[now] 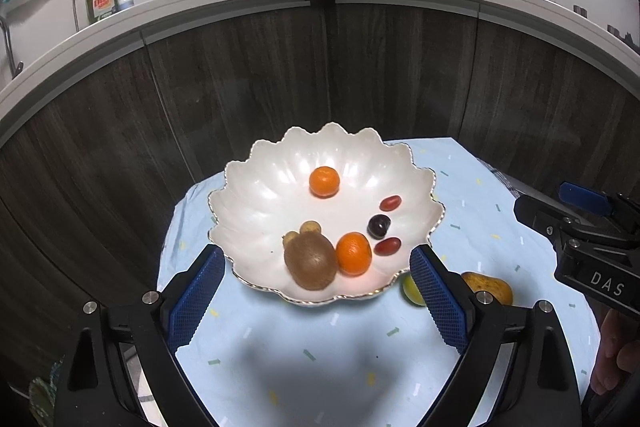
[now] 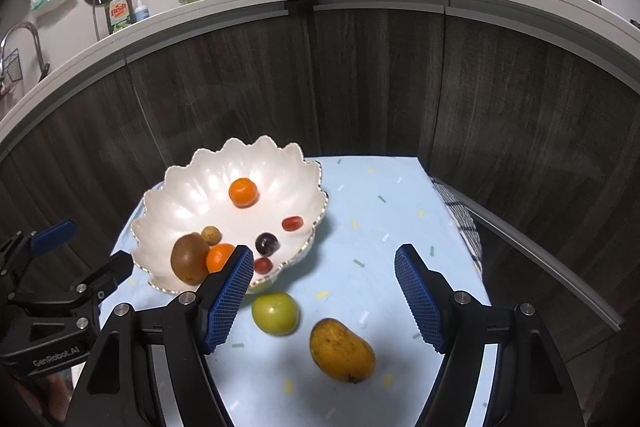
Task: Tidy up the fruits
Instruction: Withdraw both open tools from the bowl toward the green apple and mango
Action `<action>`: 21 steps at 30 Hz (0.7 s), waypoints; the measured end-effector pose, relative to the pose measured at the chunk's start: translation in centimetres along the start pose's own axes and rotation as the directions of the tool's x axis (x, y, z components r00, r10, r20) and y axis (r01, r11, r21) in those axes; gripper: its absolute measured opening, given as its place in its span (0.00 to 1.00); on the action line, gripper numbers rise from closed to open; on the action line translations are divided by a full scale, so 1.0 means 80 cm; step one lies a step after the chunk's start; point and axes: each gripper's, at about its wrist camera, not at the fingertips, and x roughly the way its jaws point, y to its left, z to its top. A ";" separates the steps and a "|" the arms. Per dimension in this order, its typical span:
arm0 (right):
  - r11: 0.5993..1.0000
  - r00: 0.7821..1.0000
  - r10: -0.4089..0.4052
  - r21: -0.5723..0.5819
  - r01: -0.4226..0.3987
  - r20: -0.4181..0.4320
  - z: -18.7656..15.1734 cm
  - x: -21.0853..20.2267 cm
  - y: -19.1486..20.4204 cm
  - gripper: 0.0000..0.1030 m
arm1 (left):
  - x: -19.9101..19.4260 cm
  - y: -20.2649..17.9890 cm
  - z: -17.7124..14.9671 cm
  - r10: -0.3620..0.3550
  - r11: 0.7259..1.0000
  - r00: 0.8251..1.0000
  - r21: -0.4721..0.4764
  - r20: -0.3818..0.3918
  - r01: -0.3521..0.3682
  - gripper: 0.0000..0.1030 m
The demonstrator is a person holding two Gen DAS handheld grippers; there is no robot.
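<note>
Both tools hang with blue pads spread apart, gripping nothing. The left tool [image 1: 318,275] frames the near rim of the white scalloped bowl [image 1: 256,187], which holds two small oranges [image 1: 324,181], a brown kiwi [image 1: 310,263] and dark grapes [image 1: 379,225]. The right tool [image 2: 324,269] hovers above the green round fruit [image 2: 275,313] and the yellow mango [image 2: 342,350], both lying on the light-blue tabletop cloth [image 2: 380,211] just beside the bowl.
</note>
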 end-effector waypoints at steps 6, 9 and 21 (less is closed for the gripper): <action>1.000 1.000 -0.010 0.008 0.010 -0.018 -0.018 -0.003 -0.012 0.72 | -0.005 -0.013 -0.011 -0.010 1.000 1.000 0.015 -0.003 0.010 0.96; 1.000 1.000 -0.017 0.008 0.017 -0.025 -0.028 -0.004 -0.017 0.76 | -0.005 -0.018 -0.018 -0.012 1.000 1.000 0.022 -0.009 0.012 0.97; 0.999 0.998 -0.031 -0.028 0.030 -0.051 -0.074 -0.002 -0.030 0.80 | -0.001 -0.040 -0.058 -0.015 0.999 0.999 0.043 -0.047 0.017 0.99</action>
